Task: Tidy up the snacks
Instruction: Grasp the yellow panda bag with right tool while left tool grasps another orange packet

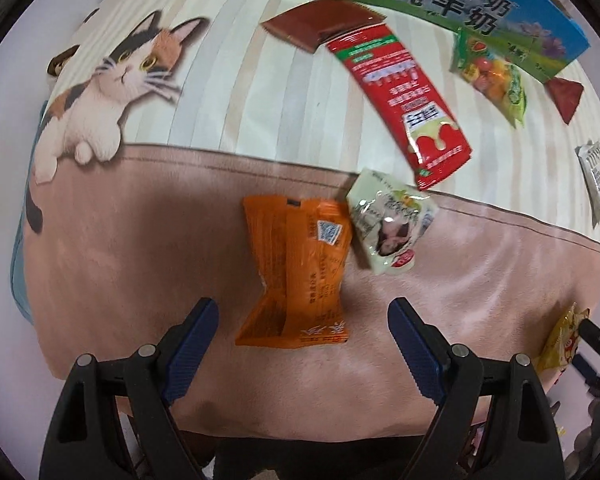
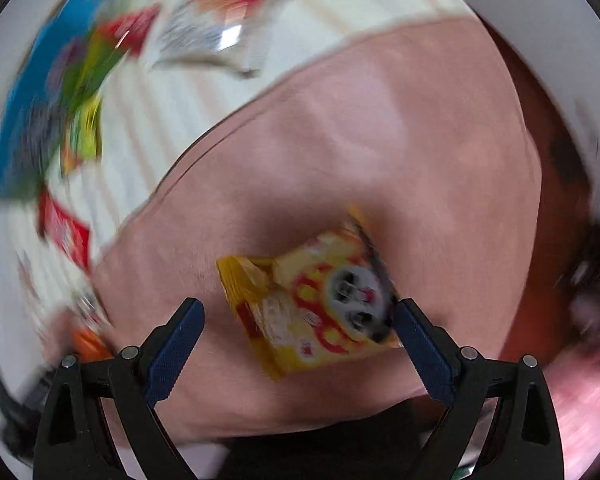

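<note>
The left gripper (image 1: 302,326) hangs with its jaws spread wide and gripping nothing, the orange packet (image 1: 300,268) lying flat on the pink cloth (image 1: 120,260) between the two blue pads, untouched as far as I can see. The right gripper (image 2: 298,320) is likewise released, its jaws straddling a yellow packet (image 2: 308,312); one corner sits right by the right-hand pad, though the blur hides whether they touch. Both packets look light, crinkly and slippery — sealed film with something soft or crumbly inside, I'd guess — so a pinch across the puffed middle seems safer than one on the thin crimped ends, and not too hard. Beyond the orange one lie a pale green packet (image 1: 388,228) just beside it, a long red sachet (image 1: 404,100), a brown wrapper (image 1: 320,26), a bag of coloured sweets (image 1: 492,72) and a milk carton (image 1: 460,4).
</note>
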Tool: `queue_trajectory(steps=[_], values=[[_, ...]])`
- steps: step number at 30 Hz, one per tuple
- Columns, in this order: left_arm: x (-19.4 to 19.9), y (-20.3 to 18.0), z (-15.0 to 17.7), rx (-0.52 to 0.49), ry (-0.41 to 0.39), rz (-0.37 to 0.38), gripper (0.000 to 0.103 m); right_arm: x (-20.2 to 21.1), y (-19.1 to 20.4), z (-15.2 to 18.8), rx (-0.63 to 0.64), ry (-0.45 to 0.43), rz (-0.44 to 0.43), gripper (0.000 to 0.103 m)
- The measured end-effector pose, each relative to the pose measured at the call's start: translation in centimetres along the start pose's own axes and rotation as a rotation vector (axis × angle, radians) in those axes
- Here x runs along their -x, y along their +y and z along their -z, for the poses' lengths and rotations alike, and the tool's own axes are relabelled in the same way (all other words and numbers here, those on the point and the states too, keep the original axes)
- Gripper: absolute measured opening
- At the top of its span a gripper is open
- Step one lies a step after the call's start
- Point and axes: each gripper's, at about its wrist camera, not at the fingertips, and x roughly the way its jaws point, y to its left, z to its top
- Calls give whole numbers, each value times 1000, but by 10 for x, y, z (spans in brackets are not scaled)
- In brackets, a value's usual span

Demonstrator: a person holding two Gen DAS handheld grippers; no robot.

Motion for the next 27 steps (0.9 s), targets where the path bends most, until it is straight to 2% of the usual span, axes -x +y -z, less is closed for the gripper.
queue_trajectory(steps=[3, 5, 8, 9, 11, 14, 17, 19, 20, 22, 24, 27], values=[[-4, 4, 3, 22, 8, 8, 87, 0, -23, 3, -110, 5, -67, 98], [-8, 8, 8, 34, 9, 7, 87, -4, -28, 4, -117, 30, -48, 98], [-15, 11, 12, 51, 27, 18, 87, -23, -40, 6, -196, 106, -104, 98], [-18, 12, 13, 59, 36, 26, 87, -29, -39, 5, -212, 115, -123, 94], [-25, 15, 17, 66, 42, 32, 87, -34, -30, 2, -189, 87, -109, 79], [-28, 16, 20, 71, 41, 29, 87, -30, -1, -8, -49, 25, -71, 72], [-29, 23, 22, 82, 36, 26, 87, -33, 46, -16, 215, 17, -15, 70], [-32, 29, 19, 93, 38, 27, 87, -33, 83, -16, 442, -13, 38, 70], [-33, 30, 19, 96, 40, 28, 87, -35, 98, -16, 528, -12, 76, 72], [-35, 34, 20, 105, 44, 39, 87, -33, 115, -17, 592, -43, 129, 94], [-37, 41, 17, 120, 50, 54, 87, -23, 117, -21, 522, -75, 95, 94], [-42, 50, 15, 154, 55, 77, 87, -14, 94, -23, 235, -69, 2, 94]])
